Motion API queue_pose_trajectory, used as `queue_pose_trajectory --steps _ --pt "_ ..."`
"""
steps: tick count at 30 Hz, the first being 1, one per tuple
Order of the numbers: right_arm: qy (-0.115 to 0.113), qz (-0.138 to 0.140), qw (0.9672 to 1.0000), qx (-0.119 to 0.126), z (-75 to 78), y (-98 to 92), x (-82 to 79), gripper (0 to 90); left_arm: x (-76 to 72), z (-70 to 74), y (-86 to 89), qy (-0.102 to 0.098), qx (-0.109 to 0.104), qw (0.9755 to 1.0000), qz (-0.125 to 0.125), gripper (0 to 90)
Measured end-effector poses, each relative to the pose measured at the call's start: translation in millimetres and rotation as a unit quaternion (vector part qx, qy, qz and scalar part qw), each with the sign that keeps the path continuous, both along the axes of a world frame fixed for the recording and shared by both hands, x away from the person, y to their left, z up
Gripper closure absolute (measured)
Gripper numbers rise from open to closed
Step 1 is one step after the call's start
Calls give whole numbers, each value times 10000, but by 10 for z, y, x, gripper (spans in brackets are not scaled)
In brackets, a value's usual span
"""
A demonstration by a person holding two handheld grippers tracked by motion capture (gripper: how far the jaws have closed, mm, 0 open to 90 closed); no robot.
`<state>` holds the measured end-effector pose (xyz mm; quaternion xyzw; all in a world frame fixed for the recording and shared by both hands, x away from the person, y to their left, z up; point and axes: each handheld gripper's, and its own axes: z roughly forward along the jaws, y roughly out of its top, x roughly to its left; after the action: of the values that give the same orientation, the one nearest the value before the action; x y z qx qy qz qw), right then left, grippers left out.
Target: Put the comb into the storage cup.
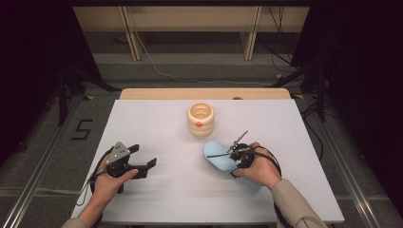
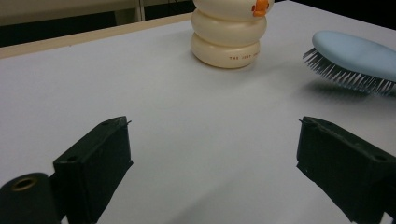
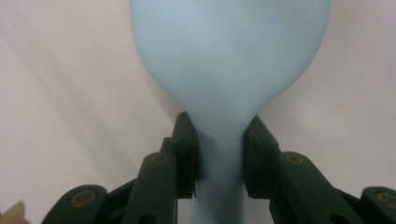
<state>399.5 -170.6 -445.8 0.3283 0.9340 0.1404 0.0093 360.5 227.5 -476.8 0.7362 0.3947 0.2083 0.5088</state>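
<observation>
The right gripper (image 3: 219, 156) pinched the neck of a pale blue brush (image 3: 229, 60), one jaw pressed against each side where the handle narrows below the head. The head spread out beyond the fingertips, its smooth back facing that gripper's camera. In the high view the brush (image 1: 219, 156) lay over the white table (image 1: 157, 118), head pointing left past the right gripper (image 1: 237, 156) and handle running back under the right hand (image 1: 260, 167).

The left gripper (image 2: 212, 154) had its jaws spread wide with nothing between them, only bare tabletop. Ahead of its fingertips stood a cream ringed jar (image 2: 229, 35), and to the right of that the brush (image 2: 359, 53) with bristles down, off the surface. In the high view the left gripper (image 1: 142, 159) sat well apart from the jar (image 1: 200, 119).
</observation>
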Motion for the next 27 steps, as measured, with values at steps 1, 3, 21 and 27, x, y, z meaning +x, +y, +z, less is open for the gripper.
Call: queue_pose_trajectory --steps 1,3,21,27 --pt "-15 -42 10000 19 9 -7 -1 704 0 0 0 2 -5 10000 3 96" --pt "-41 -54 10000 49 23 -23 -2 704 0 0 0 0 7 10000 4 96" --pt "-169 -204 9992 311 97 -65 -8 704 1 -4 3 9 5 10000 10 96" --pt "-190 -234 9989 360 107 -95 4 704 1 -4 4 8 14 10000 5 97"
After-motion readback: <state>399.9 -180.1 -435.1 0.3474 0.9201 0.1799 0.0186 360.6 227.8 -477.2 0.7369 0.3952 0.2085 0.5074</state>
